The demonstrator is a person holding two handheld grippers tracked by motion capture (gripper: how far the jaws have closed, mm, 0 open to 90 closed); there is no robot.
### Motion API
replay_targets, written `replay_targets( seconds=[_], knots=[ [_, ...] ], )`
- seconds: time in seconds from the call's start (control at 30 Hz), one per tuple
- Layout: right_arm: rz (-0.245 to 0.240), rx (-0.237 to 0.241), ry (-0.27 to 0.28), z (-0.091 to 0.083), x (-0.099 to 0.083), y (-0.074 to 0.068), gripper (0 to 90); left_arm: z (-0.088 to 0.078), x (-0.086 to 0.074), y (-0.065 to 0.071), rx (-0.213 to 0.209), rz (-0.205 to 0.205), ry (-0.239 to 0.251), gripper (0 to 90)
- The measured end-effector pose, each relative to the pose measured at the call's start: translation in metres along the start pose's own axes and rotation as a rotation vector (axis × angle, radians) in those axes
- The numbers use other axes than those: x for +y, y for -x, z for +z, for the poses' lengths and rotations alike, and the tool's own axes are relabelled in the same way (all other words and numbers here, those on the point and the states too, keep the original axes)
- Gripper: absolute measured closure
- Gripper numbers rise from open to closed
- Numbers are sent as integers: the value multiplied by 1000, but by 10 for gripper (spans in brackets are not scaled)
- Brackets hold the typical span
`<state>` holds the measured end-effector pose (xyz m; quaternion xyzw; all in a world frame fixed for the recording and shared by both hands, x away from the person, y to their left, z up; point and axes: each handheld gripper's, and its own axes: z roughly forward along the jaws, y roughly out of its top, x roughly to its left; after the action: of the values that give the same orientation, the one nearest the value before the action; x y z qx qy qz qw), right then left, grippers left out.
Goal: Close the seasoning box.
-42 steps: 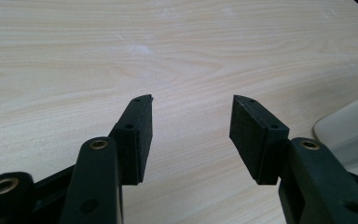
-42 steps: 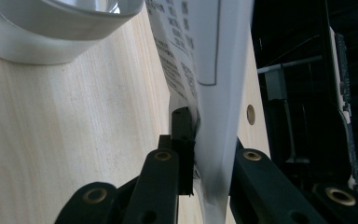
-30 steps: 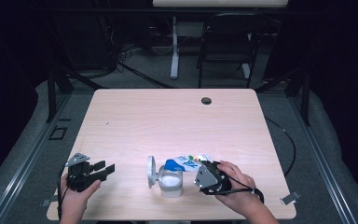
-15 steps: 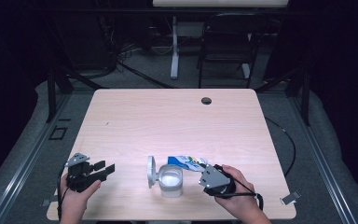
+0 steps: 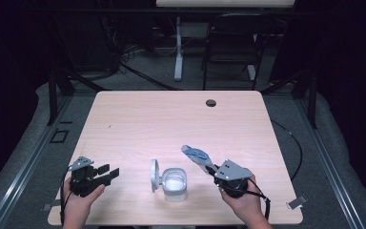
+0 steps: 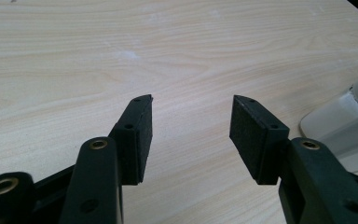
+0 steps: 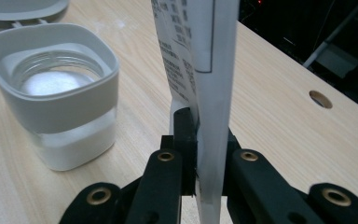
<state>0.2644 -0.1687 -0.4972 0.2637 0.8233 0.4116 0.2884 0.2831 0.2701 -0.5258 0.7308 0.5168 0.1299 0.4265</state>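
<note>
A: Describe the held item.

B: The right gripper clamps a flat packet. In the high view the packet is blue and white, crumpled, and extends from the jaws toward 11 o'clock above the table. In the right gripper view the packet stands on edge between the two black jaws, which press on both of its faces. Its surface is white and carries small black printed text and a ruled box.

A: State of the other tool?

B: The left gripper rests at the 7 o'clock corner of the table. Its jaws stand wide apart with nothing between them. The pads are flat, matte black and rectangular.

A: What sits between the two grippers?

B: A container stands at 6 o'clock on the table, near the packet and at 9 o'clock from the right gripper. It has a grey rounded-square collar over a clear glass body and holds white powder. Its lid is hinged open at the 9 o'clock side.

A: What is unreadable or cut off?

B: The print on the packet is too small to read. The top of the packet leaves the frame in the right gripper view. The container is cropped at the 3 o'clock edge of the left gripper view.

A: Table surface?

B: Pale wood-grain laminate with rounded corners and a round cable hole near 12 o'clock.
</note>
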Motion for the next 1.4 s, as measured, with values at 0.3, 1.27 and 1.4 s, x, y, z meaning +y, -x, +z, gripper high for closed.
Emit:
replay_targets(
  seconds=[0.3, 1.27, 1.4],
  knots=[
    [111, -45, 2, 9, -16, 19, 856, 0, 0, 2, 1, 3, -1, 493],
    [315, -128, -116, 43, -51, 51, 858, 1, -1, 2, 0, 7, -6, 493],
    [326, -133, -116, 44, -57, 51, 858, 2, -1, 2, 1, 8, -7, 493]
  ],
)
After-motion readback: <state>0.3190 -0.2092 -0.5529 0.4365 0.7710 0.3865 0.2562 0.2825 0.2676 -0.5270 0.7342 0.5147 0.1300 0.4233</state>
